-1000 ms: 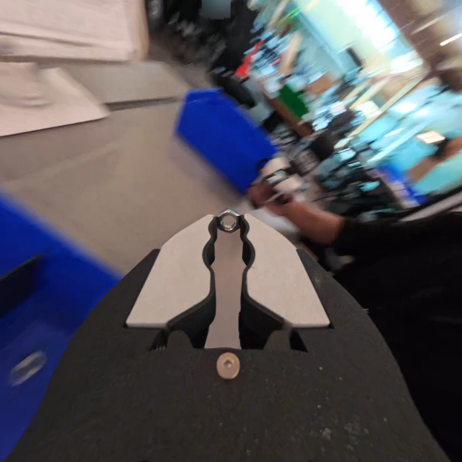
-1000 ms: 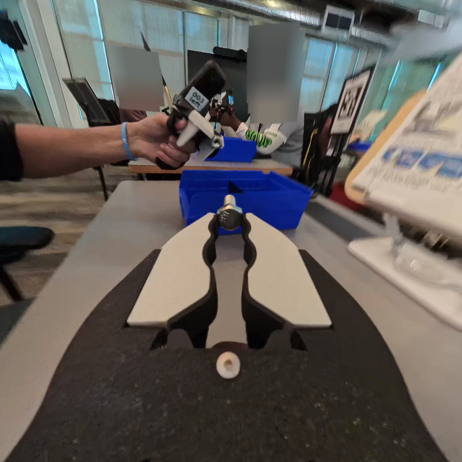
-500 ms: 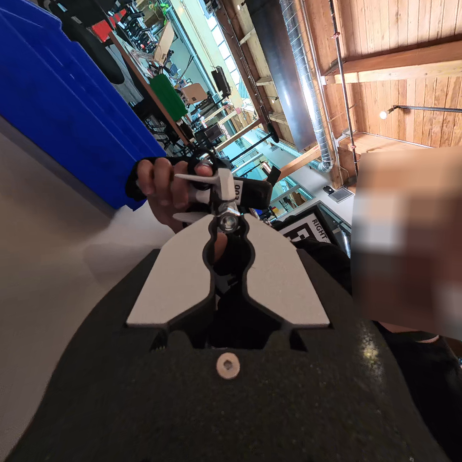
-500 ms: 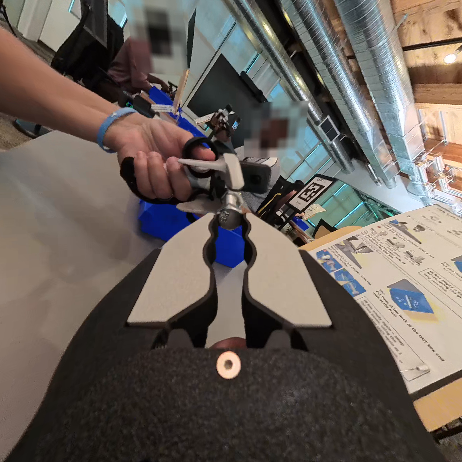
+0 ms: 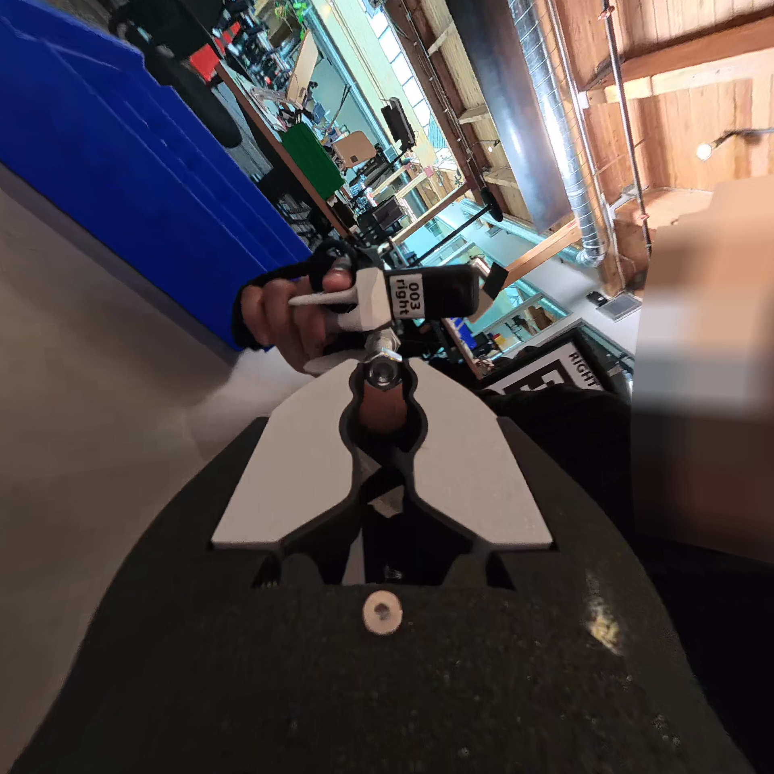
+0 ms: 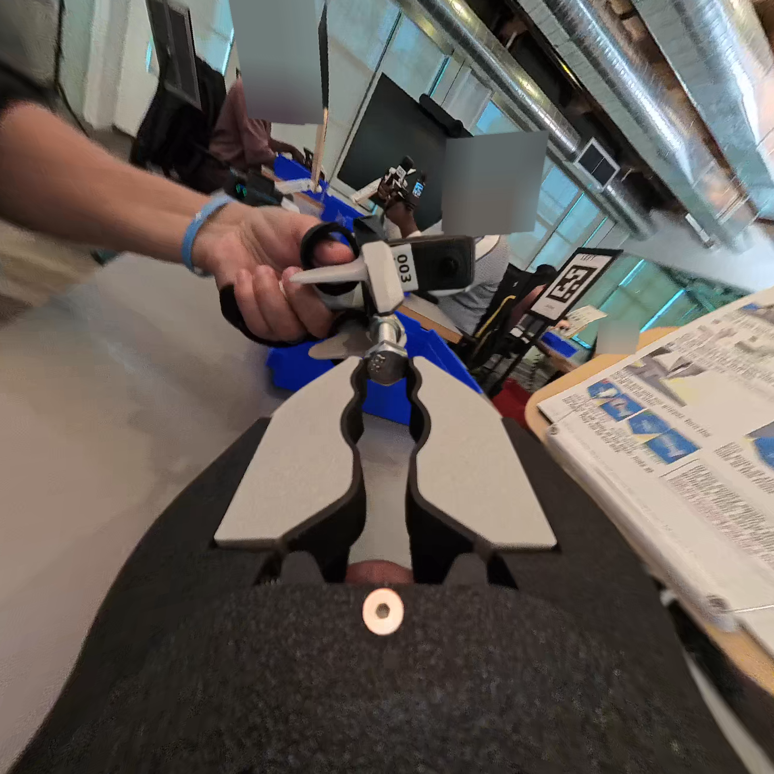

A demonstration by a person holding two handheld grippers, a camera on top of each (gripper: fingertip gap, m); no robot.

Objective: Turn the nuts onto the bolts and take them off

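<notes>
A: Where is the nut right now?

B: In the left wrist view the nut sits at the very tips of the left gripper, pinched between its two grey fingers, which are clenched on it. We look straight through its bore.

A: And the bolt?

B: In the right wrist view the right gripper is clamped on the hex head of the bolt, again right at the fingertips. The threaded shank points away from the camera, toward the other tool.

A: Do the two parts meet?

B: They are end to end. From the left wrist view the bolt's shank runs from the far gripper down into the nut. How far the threads have engaged I cannot tell.

A: Who holds the far tool?

B: A hand wraps its black handle in that view. In the right wrist view the other hand, with a blue wristband, holds the left tool.

A: What lies around them?

B: A blue bin stands on the grey table beyond the fingertips, and a printed sheet lies to the right.
</notes>
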